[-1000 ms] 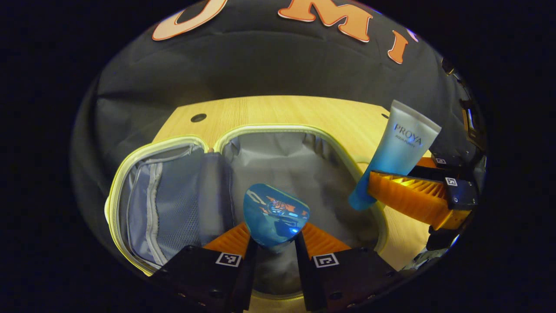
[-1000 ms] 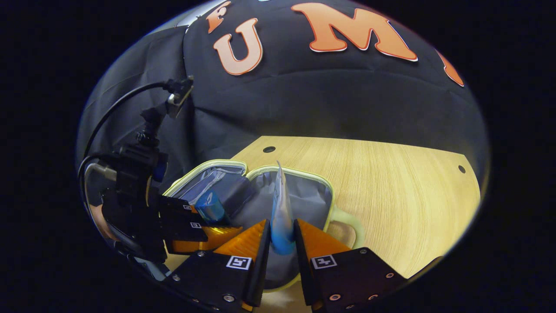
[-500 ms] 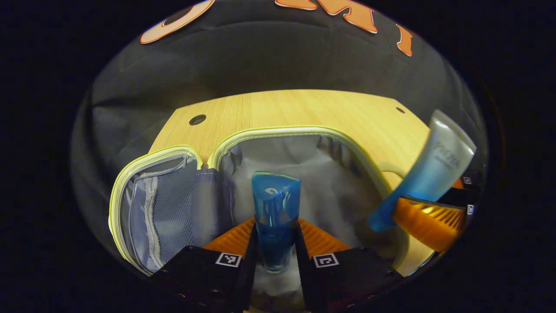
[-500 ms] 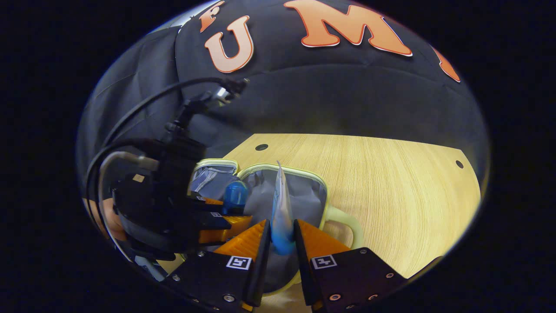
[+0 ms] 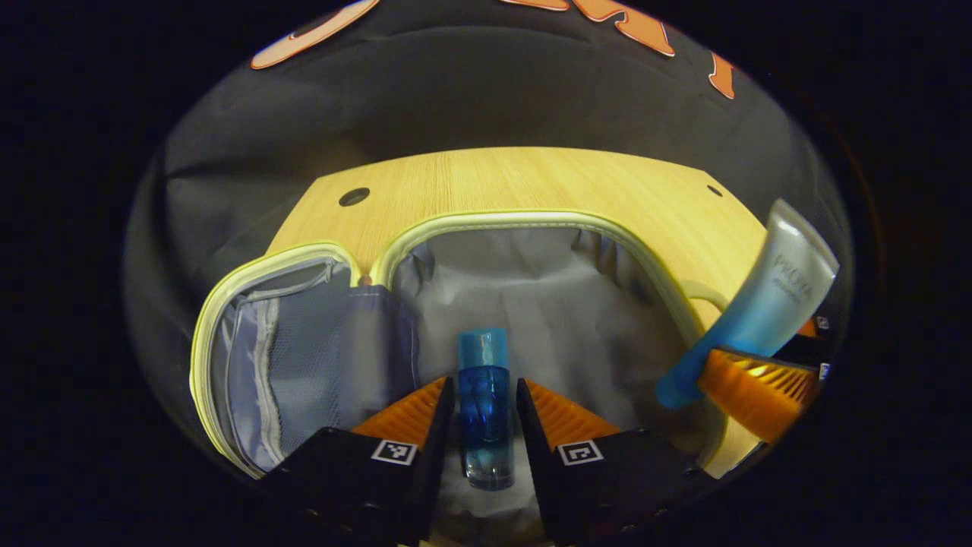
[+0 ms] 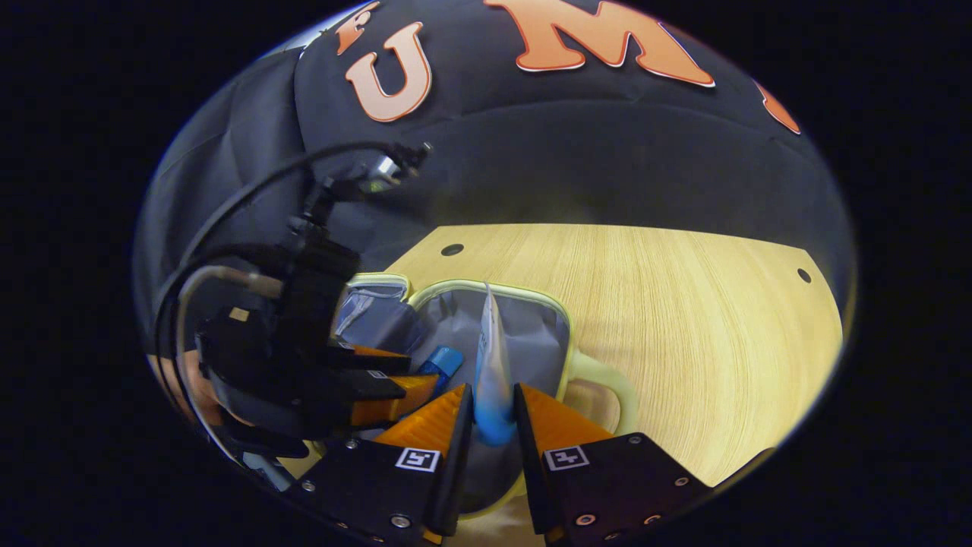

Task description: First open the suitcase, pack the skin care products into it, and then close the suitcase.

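Left gripper (image 5: 486,395): jaws parted a little, blue bottle (image 5: 484,406) lying between the fingers, cap end pointing away; whether both fingers press on it cannot be told, a thin gap seems to show on each side. The bottle is seen low over the grey lining of the open suitcase (image 5: 524,222), main compartment

Right gripper (image 6: 492,403): clenched on the lower end of the tube (image 6: 492,357), which is held edge-on and upright over the same compartment; from the left gripper view the tube (image 5: 759,304) is seen tilted, above the suitcase's right rim near its handle (image 6: 607,380)

Mesh-pocket lid (image 5: 281,349) is laid flat to the left; the counter (image 6: 683,319) is seen beyond

Risks, judged:
- Bottle is round and smooth; if let go from a height it may roll or bounce against the wall
- Tube is held near the rim; if released there, it may catch on the edge and tip out onto the counter
- The two grippers are close together over one opening; a knock between them is possible
- Anything left standing tall may obstruct the lid and zip when closing
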`<state>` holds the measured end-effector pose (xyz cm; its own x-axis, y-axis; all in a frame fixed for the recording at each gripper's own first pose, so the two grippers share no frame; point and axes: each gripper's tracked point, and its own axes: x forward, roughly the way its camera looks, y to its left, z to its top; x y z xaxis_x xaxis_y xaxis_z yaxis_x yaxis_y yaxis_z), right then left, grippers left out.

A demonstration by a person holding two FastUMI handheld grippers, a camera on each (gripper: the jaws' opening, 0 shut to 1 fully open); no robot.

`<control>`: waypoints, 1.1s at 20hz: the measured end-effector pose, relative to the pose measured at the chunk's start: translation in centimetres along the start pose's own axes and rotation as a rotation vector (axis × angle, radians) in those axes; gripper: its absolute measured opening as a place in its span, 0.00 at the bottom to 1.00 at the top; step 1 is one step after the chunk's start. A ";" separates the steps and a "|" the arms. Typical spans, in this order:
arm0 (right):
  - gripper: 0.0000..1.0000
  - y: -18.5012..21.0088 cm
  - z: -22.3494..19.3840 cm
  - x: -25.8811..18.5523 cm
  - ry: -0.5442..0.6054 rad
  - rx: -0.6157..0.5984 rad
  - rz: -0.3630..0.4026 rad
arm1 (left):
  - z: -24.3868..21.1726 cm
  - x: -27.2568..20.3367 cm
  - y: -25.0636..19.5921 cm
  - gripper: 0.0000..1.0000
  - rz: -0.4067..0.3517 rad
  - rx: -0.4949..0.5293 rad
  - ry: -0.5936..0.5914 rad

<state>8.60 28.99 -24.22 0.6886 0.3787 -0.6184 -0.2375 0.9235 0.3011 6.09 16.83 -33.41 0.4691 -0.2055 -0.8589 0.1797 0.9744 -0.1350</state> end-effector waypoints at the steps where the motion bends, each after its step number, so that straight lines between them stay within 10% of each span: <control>1: 0.36 0.0 -0.2 0.1 0.007 -0.001 -0.004 | 0.5 -0.6 0.5 0.55 0.012 0.009 -0.026; 5: 0.36 0.1 -1.8 1.3 0.076 0.001 -0.028 | 1.9 -2.8 3.1 0.67 0.091 0.042 -0.125; 7: 0.36 0.0 -2.6 1.8 0.111 0.019 -0.028 | 2.6 -4.4 4.3 0.94 0.130 0.041 -0.167; 22: 0.38 0.4 -4.3 5.2 0.294 0.158 -0.136 | -1.8 -10.8 18.8 0.92 0.473 -0.275 -0.290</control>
<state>9.16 31.56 -30.44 0.4749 0.2755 -0.8358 -0.0326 0.9546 0.2962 2.87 37.49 -27.57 0.6665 0.2758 -0.6926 -0.3163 0.9459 0.0723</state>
